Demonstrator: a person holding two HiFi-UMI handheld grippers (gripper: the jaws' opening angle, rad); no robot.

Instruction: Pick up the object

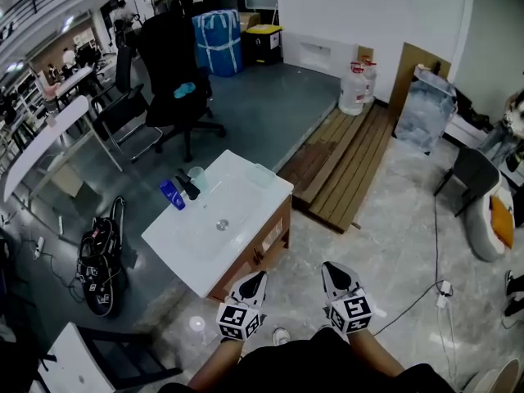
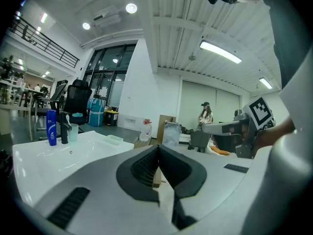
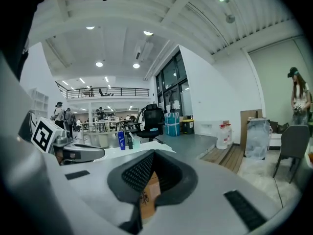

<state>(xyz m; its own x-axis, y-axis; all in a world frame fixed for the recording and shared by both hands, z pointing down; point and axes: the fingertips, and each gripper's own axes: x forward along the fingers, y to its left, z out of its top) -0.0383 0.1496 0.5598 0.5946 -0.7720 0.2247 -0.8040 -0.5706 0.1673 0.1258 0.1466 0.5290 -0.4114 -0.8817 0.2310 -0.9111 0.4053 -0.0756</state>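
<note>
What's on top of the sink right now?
On the sink, a blue bottle, a black faucet and a clear cup stand along one edge; a clear tray lies at one corner. The cabinet's inside underneath is covered.

The person holds both tools low and close to the body, side by side and a little apart, tips pointing forward; the left tool [image 1: 259, 277] has its jaws pressed together with nothing between them; the right tool [image 1: 329, 267] stands the same way, jaws closed and empty. Each tool carries its marker cube [image 1: 240, 319] at the rear, nearest the person; the two bare forearms [image 1: 214, 368] run up from the lower edge of the head view, one behind each tool, roughly parallel.
</note>
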